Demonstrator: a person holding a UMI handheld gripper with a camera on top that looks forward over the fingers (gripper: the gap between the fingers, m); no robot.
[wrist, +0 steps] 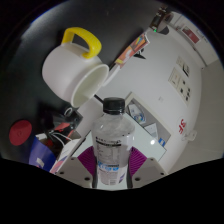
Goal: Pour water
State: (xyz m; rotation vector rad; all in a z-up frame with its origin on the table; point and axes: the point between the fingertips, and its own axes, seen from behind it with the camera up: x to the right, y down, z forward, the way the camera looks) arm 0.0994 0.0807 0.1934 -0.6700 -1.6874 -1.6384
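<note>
A clear plastic water bottle [112, 140] with a clear cap stands upright between my fingers. My gripper [112, 160] is shut on the bottle: both magenta pads [88, 160] press against its labelled body. The bottle appears lifted above the table. Beyond the bottle sits a white pitcher [72, 72] with a yellow handle [82, 40], its open mouth facing the bottle's cap.
A white table [170, 90] spreads to the right with papers and small printed cards on it. A pen or thin tool [132, 50] lies beyond the pitcher. To the left are a dark red round object [20, 130] and a blue object [42, 152] at the table's dark edge.
</note>
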